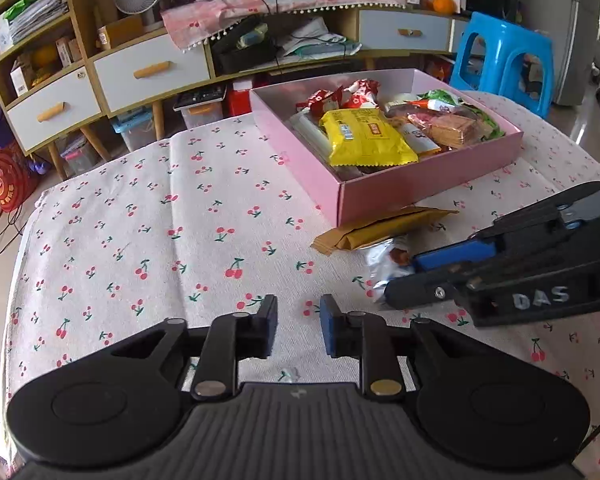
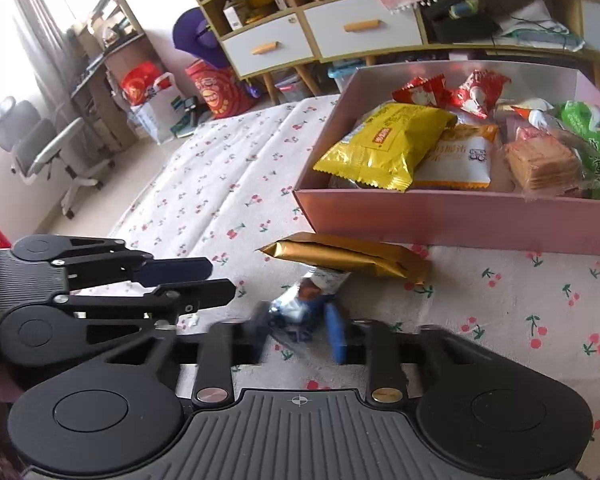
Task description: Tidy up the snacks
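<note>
A pink box (image 1: pixel 380 196) (image 2: pixel 460 220) on the cherry-print tablecloth (image 1: pixel 160 220) holds several snacks, with a yellow packet (image 1: pixel 364 140) (image 2: pixel 384 148) on top. In front of the box lies a gold packet (image 1: pixel 384 228) (image 2: pixel 352 258). A small silver packet (image 1: pixel 382 260) (image 2: pixel 300 300) pokes out from under it. My right gripper (image 2: pixel 298 328) (image 1: pixel 398 280) is shut on that silver packet, low over the cloth. My left gripper (image 1: pixel 299 320) (image 2: pixel 220 280) hovers to its left, jaws a little apart with nothing between them.
A wooden cabinet with white drawers (image 1: pixel 152 72) runs behind the table. A blue stool (image 1: pixel 504 60) stands at the back right. An office chair (image 2: pixel 40 148) and bags sit on the floor off the table's left edge.
</note>
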Action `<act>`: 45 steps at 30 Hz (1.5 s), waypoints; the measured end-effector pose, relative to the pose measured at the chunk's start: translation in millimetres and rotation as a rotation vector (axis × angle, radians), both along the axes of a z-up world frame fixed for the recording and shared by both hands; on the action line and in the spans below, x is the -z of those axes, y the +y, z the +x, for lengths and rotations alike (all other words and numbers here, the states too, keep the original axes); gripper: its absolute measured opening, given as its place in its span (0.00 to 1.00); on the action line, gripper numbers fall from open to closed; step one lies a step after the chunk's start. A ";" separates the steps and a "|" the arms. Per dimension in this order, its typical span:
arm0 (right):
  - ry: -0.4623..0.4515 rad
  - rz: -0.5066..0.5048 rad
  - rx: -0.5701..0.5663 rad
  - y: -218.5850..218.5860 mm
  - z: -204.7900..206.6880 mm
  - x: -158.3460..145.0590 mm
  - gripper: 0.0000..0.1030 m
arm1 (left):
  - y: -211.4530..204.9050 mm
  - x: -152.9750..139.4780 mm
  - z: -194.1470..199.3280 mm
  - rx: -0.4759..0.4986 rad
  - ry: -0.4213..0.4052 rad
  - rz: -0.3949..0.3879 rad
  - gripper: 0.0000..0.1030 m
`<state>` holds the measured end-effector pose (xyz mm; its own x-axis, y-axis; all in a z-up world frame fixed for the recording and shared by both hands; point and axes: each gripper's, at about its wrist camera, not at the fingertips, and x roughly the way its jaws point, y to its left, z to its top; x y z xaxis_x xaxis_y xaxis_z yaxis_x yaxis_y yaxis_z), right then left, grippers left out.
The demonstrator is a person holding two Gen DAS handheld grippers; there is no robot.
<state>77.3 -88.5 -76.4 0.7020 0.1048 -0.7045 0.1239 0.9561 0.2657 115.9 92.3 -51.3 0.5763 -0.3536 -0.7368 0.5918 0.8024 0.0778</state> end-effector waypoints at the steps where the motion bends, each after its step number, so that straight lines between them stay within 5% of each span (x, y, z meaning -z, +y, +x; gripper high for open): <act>1: 0.012 0.007 0.004 -1.8 0.4 -0.7 0.11 | -1.2 -0.2 -0.3 0.001 0.001 -0.003 0.28; 4: 0.045 0.038 0.027 -10.4 -4.6 -6.0 0.09 | -3.2 -1.6 1.7 -0.007 0.025 -0.046 0.43; 10: 0.083 0.005 0.098 -39.0 -26.4 -14.7 0.09 | -9.5 -3.9 7.1 -0.033 0.097 -0.176 0.57; 16: 0.090 -0.013 0.166 -65.8 -45.7 -17.0 0.09 | -27.4 -1.1 5.5 -0.005 0.022 -0.140 0.74; 25: 0.092 -0.004 0.172 -81.2 -53.4 -11.6 0.09 | -44.8 10.7 21.0 0.025 0.058 -0.188 0.71; 29: 0.089 -0.002 0.173 -86.1 -56.6 -16.1 0.09 | -54.3 10.6 12.8 0.063 0.079 -0.134 0.63; 39: 0.088 -0.020 0.227 -114.0 -71.8 -26.6 0.16 | -60.5 4.0 -33.5 0.233 0.206 -0.063 0.60; 45: 0.074 0.026 0.230 -115.0 -71.8 -33.3 0.22 | -57.7 -8.6 -27.2 0.153 0.093 -0.076 0.74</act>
<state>5.6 -203.5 -43.2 0.6560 -0.0331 -0.7540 0.3579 0.8932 0.2722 88.7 34.6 -42.7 0.4416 -0.4890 -0.7522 0.7094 0.7036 -0.0410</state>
